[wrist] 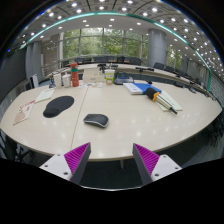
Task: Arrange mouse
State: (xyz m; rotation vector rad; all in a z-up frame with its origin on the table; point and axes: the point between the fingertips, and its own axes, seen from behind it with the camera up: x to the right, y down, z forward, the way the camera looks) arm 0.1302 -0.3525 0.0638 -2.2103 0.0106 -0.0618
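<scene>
My claw (109, 160) is spread wide, holding nothing, pink pads (77, 156) facing in; it hangs off the near edge of the tabletop (150, 125), high and back from the work; the mouse (96, 120) lies on bare tabletop ahead of the fingers, a bit toward my left finger, well apart from both; the dark oval mouse mat (58, 105) sits beyond it and further left, clear gap between the two; my read: the step in hand is the approach, nothing gripped yet, and the mat is the likely home for the mouse; to do it well I'd come down and forward, shift left to centre the mouse between the fingers, square them across its narrow width, get low so the pads meet its sides and not its curved top, then close gently; a smooth rounded shell can squirt out if pinched high or off-centre; I can't tell whether it has a cable, so I'd lift slowly; the path from mouse to mat looks free; papers (22, 113) lie left of the mat near the edge, so don't overshoot; books with blue and yellow items (150, 91) sit far right, out of the way; bottles and clutter (73, 74) along the far side, no conflict; chairs beyond, irrelevant.
</scene>
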